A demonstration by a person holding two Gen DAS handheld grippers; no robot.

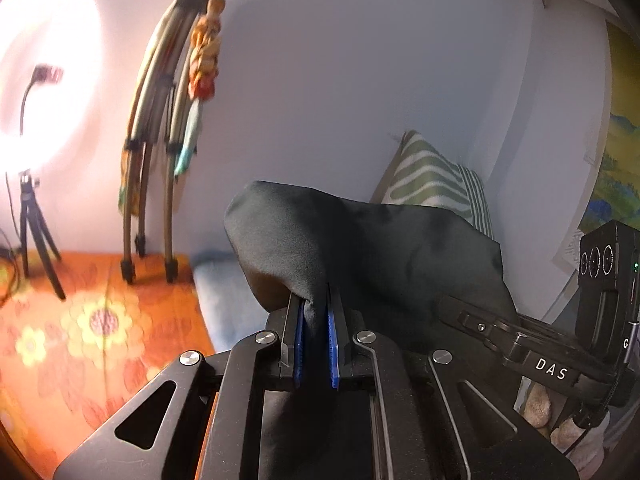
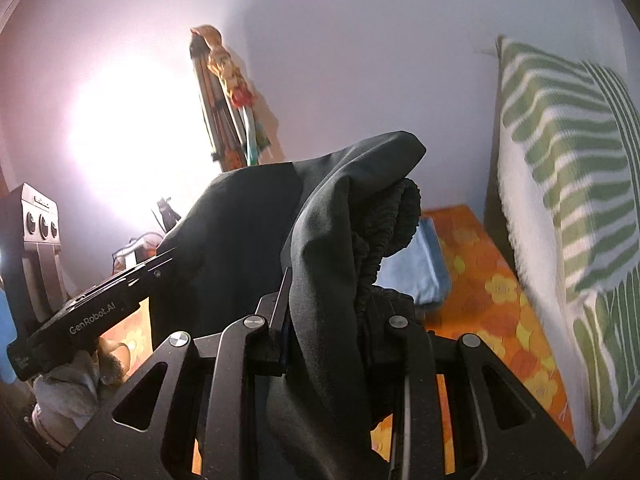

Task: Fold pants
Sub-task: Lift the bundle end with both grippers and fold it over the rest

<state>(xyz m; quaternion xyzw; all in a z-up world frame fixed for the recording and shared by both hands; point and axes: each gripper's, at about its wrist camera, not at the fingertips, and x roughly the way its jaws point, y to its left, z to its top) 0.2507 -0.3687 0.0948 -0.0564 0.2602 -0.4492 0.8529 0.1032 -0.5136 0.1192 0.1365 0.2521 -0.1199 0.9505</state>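
Observation:
The dark pants (image 1: pixel 360 248) hang lifted in the air between my two grippers. My left gripper (image 1: pixel 316 304) is shut on a fold of the dark cloth, which shows between its blue pads (image 1: pixel 333 344). My right gripper (image 2: pixel 320 292) is shut on the pants (image 2: pixel 248 240) near the gathered elastic waistband (image 2: pixel 384 232); cloth drapes over and hides its right finger. The right gripper also shows at the right edge of the left wrist view (image 1: pixel 520 340), and the left gripper shows at the left of the right wrist view (image 2: pixel 120 292).
An orange flowered bedspread (image 1: pixel 100 328) lies below. A folded blue cloth (image 2: pixel 420 268) lies on it. A green striped pillow (image 2: pixel 560 184) leans on the wall. A ring light on a tripod (image 1: pixel 36 216) and a folded wooden rack (image 1: pixel 160 140) stand at the back.

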